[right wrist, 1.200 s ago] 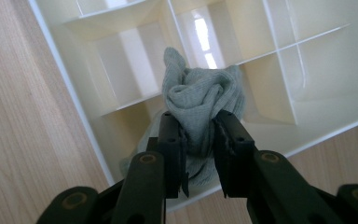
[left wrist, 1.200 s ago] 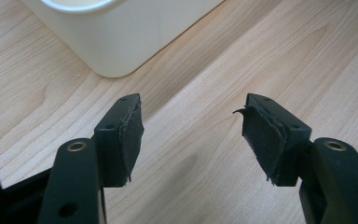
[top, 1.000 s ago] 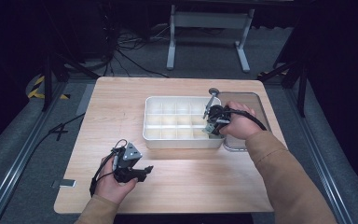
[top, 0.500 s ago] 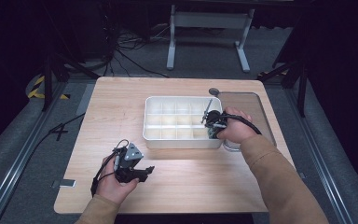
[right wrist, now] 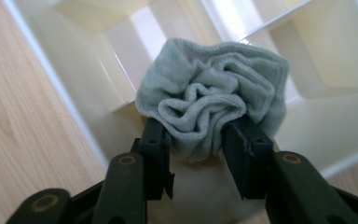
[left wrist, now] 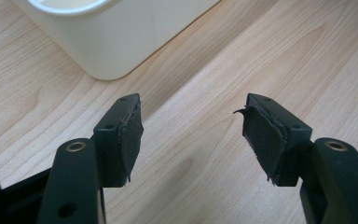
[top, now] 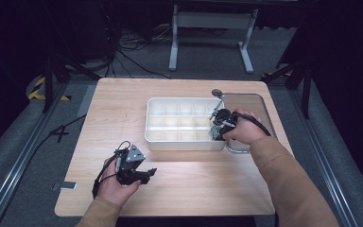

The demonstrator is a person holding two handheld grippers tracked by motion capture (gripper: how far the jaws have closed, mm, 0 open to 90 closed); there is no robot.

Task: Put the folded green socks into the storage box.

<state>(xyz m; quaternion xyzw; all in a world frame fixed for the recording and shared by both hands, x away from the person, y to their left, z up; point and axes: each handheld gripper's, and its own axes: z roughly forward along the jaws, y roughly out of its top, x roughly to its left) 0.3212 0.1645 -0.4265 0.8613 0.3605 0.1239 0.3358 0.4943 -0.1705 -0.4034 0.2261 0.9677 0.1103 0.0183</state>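
A: We see the right gripper [right wrist: 193,154] with its jaws closed on a bunched grey-green cloth [right wrist: 214,98], over a near compartment at the white divided tray's [top: 157,138] three o'clock end.

B: And our left gripper [left wrist: 191,135]?

A: At seven o'clock from the tray, jaws spread wide, nothing between them, over the wooden table [top: 208,179]

Fixed high view: above the near side, looking forward and down over the whole wooden table [top: 123,109]. Gripper views: close, along black jaws. Shared by all: the white divided tray [top: 157,137] [left wrist: 121,42] [right wrist: 74,98].
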